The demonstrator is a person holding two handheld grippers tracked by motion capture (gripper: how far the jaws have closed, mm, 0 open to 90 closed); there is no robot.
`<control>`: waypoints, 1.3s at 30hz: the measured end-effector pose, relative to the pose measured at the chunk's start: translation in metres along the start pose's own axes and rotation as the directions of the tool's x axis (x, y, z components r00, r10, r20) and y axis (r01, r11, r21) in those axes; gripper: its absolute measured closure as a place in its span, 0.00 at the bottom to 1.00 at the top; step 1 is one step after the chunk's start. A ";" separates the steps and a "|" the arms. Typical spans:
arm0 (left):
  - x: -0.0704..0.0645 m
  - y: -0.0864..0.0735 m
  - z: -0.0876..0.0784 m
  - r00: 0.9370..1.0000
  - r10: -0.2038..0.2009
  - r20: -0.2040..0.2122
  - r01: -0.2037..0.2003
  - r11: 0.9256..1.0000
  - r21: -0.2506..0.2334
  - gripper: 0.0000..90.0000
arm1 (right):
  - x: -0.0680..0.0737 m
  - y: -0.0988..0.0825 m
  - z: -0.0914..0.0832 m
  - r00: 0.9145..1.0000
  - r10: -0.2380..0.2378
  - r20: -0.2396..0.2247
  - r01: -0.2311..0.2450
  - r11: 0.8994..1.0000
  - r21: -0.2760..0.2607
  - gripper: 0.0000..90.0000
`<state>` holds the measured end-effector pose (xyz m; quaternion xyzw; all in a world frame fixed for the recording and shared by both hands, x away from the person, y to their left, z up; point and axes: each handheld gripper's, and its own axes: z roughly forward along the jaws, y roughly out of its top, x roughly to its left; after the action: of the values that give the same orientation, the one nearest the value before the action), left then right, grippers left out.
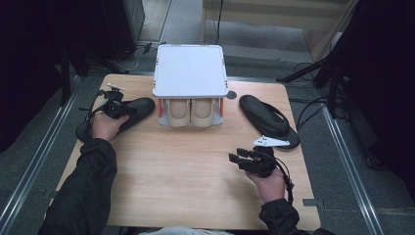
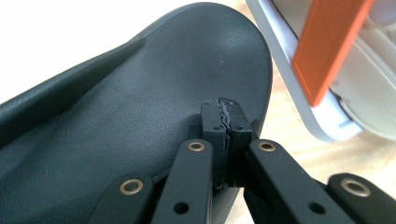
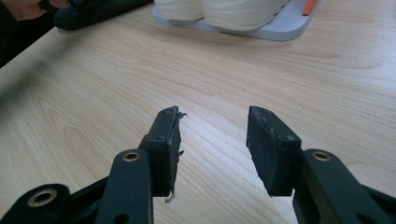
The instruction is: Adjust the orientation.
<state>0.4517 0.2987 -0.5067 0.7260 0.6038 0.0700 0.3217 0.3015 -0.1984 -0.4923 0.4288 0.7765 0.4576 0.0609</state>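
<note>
1. Two jaw pairs, opposite states: left gripper (image 2: 224,116) jaws pressed together with nothing between them, tips over the toe end of the left slipper (image 2: 140,107); contact with the sole surface hard to tell.
2. Right gripper (image 3: 212,140) jaws apart, empty, pointing low across bare table (image 3: 233,79); no thing between or near the pads.
3. High view: left gripper (image 1: 128,110) sits on or just above the left slipper (image 1: 139,107), which lies flat at the table's left edge, toe pointing toward the shoe rack (image 1: 190,71).
4. Right gripper (image 1: 235,159) held near the front right of the table, well apart from the right slipper (image 1: 266,115), which lies flat behind it, to the right of the rack.
5. Rack at the back centre of the table (image 1: 186,171): white top shelf bare, lower shelf taken by a pair of beige shoes (image 1: 191,111).
6. Progress, as judged: early. Likely job is getting the black slippers onto the rack; neither one gripped or lifted, both flat on the table.
7. Left to do: open the left jaws and clamp the left slipper's edge, place it on the rack, then same for the right slipper.
</note>
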 end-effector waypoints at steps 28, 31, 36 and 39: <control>-0.024 -0.061 -0.033 0.995 0.090 0.046 -0.091 0.996 0.023 0.98 | -0.003 0.020 0.014 0.999 -0.021 -0.035 0.020 1.000 -0.017 0.62; -0.023 -0.061 -0.034 0.995 0.082 0.051 -0.083 0.996 0.018 0.97 | -0.003 0.021 0.015 0.999 -0.020 -0.036 0.020 1.000 -0.012 0.62; -0.021 -0.059 -0.052 0.997 0.062 0.055 -0.060 0.997 -0.038 0.94 | -0.003 0.022 0.017 0.999 -0.020 -0.038 0.020 1.000 -0.013 0.62; -0.023 -0.059 -0.067 0.997 0.068 0.042 -0.064 0.995 -0.075 0.94 | -0.003 0.022 0.018 0.999 -0.018 -0.039 0.017 1.000 -0.016 0.62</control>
<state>0.3641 0.3064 -0.4800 0.7346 0.5692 0.0866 0.3589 0.3255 -0.1843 -0.4869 0.4124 0.7777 0.4714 0.0529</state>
